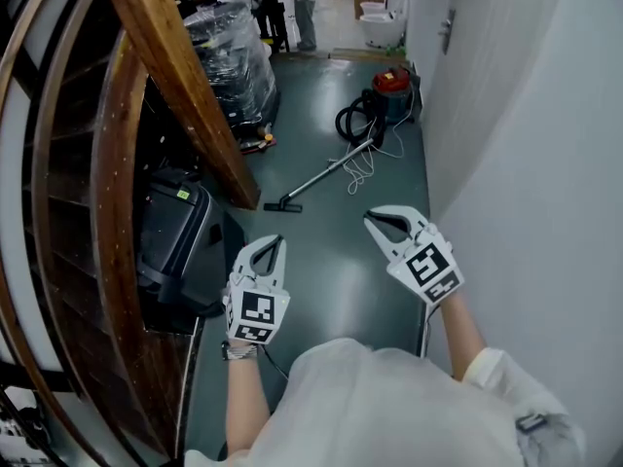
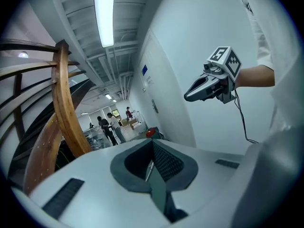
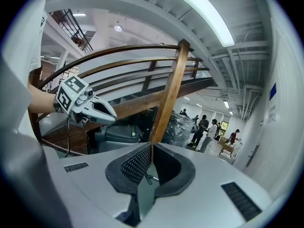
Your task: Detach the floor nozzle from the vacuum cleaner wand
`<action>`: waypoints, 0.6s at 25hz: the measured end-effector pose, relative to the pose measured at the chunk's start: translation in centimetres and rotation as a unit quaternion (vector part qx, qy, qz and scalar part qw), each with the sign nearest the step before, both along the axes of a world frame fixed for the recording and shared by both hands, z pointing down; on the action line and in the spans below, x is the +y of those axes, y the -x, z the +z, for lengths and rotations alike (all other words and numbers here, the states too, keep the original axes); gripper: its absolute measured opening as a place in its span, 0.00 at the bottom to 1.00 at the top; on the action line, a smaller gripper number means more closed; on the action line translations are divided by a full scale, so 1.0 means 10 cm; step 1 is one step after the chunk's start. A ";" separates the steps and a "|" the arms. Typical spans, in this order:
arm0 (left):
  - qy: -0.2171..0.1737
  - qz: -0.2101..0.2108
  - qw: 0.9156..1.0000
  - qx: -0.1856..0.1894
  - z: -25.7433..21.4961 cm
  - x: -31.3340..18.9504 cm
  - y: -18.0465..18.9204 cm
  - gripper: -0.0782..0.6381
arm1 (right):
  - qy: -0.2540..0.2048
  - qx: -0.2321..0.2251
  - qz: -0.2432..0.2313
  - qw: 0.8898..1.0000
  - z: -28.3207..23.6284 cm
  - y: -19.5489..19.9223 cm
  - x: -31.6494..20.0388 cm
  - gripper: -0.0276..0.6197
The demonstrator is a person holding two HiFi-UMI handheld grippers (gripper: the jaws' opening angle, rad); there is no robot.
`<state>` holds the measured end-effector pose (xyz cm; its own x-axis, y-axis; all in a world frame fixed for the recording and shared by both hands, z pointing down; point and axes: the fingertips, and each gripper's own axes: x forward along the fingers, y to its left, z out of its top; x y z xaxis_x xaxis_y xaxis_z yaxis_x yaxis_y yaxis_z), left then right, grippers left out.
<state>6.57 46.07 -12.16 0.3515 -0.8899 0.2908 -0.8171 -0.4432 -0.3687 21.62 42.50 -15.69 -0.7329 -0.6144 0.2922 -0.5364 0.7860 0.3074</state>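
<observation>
The vacuum cleaner (image 1: pixel 392 84), red with a black hose (image 1: pixel 352 120), stands far down the corridor by the right wall. Its silver wand (image 1: pixel 326 171) slants across the green floor to the black floor nozzle (image 1: pixel 282 204), still joined to it. My left gripper (image 1: pixel 277 239) and right gripper (image 1: pixel 371 219) are held in the air well short of the nozzle, both shut and holding nothing. In the left gripper view the jaws (image 2: pixel 152 142) meet, and the right gripper (image 2: pixel 191 96) hangs beside the wall. The right gripper view shows closed jaws (image 3: pixel 151 145) and the left gripper (image 3: pixel 110 115).
A slanted wooden stair beam (image 1: pixel 185 76) and curved rails fill the left. A black machine (image 1: pixel 175 236) sits under them. A plastic-wrapped pallet (image 1: pixel 234 56) stands further back. The white wall (image 1: pixel 526 163) runs along the right. A white cable (image 1: pixel 362 168) lies by the wand. People (image 1: pixel 304 3) stand at the far end.
</observation>
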 end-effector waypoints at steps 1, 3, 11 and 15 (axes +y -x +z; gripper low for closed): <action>0.002 0.000 1.000 -0.001 0.01 -0.01 0.00 0.10 | -0.001 0.003 0.001 1.000 0.01 0.00 -0.01 0.09; 0.005 0.001 1.000 -0.002 0.03 -0.02 0.00 0.10 | -0.002 0.005 0.005 1.000 0.02 -0.01 -0.04 0.09; 0.010 0.003 1.000 -0.004 0.07 -0.08 -0.06 0.10 | -0.003 0.004 0.013 1.000 0.03 -0.10 -0.11 0.09; 0.012 0.003 1.000 -0.001 0.08 -0.09 -0.13 0.10 | 0.001 0.008 0.006 1.000 0.06 -0.16 -0.12 0.09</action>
